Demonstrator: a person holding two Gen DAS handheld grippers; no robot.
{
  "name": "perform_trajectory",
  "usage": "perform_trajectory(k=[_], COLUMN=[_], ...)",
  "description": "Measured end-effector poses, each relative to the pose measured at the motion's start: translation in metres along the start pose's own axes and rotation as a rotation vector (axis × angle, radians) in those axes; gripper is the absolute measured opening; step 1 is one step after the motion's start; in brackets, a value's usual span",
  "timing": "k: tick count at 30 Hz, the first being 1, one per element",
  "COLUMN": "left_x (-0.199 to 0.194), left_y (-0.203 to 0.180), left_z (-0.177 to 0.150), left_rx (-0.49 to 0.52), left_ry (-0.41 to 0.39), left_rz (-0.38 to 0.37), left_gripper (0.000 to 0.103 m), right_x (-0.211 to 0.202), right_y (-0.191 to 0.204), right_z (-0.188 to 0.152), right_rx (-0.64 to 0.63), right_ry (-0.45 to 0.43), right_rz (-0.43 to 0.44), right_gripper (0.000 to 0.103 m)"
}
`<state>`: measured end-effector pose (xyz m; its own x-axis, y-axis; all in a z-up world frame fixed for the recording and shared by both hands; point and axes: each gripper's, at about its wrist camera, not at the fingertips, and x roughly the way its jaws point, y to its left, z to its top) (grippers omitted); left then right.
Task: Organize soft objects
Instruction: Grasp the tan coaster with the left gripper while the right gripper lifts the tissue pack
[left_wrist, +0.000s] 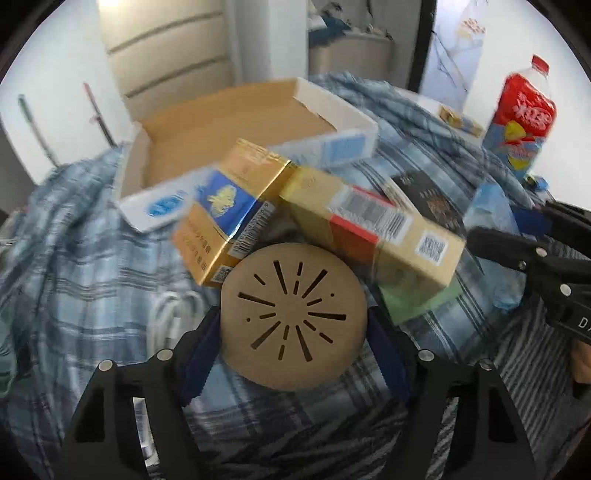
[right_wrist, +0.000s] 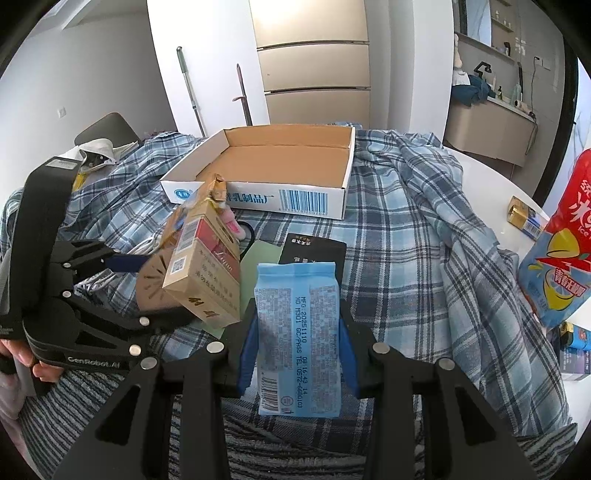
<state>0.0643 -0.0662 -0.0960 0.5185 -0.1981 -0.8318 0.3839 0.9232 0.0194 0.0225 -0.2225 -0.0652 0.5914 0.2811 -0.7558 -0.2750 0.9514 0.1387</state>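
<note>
My left gripper (left_wrist: 293, 325) is shut on a round brown cardboard disc (left_wrist: 293, 317) with slit cut-outs, with two gold carton boxes (left_wrist: 236, 206) (left_wrist: 373, 229) lying on it, above the plaid cloth. In the right wrist view the left gripper (right_wrist: 122, 280) holds the disc (right_wrist: 153, 284) with a gold box (right_wrist: 207, 266) on top. My right gripper (right_wrist: 297, 339) is shut on a light blue tissue pack (right_wrist: 297, 339), upright above the cloth. An open white cardboard tray (right_wrist: 258, 195) stands behind; it also shows in the left wrist view (left_wrist: 155, 206).
A blue plaid cloth (right_wrist: 406, 240) covers the white table (right_wrist: 491, 177). A black packet (right_wrist: 314, 251) and green sheet (right_wrist: 258, 254) lie on it. A red-and-blue bottle (right_wrist: 561, 251) and a small gold box (right_wrist: 524, 218) stand right. A white cable (left_wrist: 173, 314) lies left.
</note>
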Motion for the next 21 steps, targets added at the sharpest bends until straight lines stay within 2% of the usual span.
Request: perform_trajectory(k=[3, 9, 14, 16, 18, 21], left_x=[-0.021, -0.066, -0.082, -0.096, -0.109, -0.132], left_y=[0.003, 0.006, -0.006, -0.007, -0.005, -0.002], left_z=[-0.005, -0.021, -0.021, -0.024, -0.025, -0.019], left_rx=[-0.008, -0.006, 0.025, 0.020, 0.007, -0.027], left_ry=[-0.113, -0.347, -0.432, -0.491, -0.520, -0.546], left_rz=[-0.029, -0.002, 0.085, 0.127, 0.143, 0.117], left_gripper=[0.078, 0.078, 0.078, 0.078, 0.078, 0.078], right_x=[-0.003, -0.013, -0.027, -0.036, -0.047, -0.060], right_y=[0.000, 0.004, 0.008, 0.012, 0.018, 0.023], right_z=[0.000, 0.000, 0.000, 0.001, 0.003, 0.009], right_rx=[-0.002, -0.023, -0.040, -0.060, -0.078, -0.091], right_ry=[-0.012, -0.063, -0.139, -0.172, -0.210, -0.236], right_rz=[0.018, 0.031, 0.020, 0.011, -0.001, -0.007], right_gripper=[0.037, 0.037, 0.037, 0.037, 0.037, 0.037])
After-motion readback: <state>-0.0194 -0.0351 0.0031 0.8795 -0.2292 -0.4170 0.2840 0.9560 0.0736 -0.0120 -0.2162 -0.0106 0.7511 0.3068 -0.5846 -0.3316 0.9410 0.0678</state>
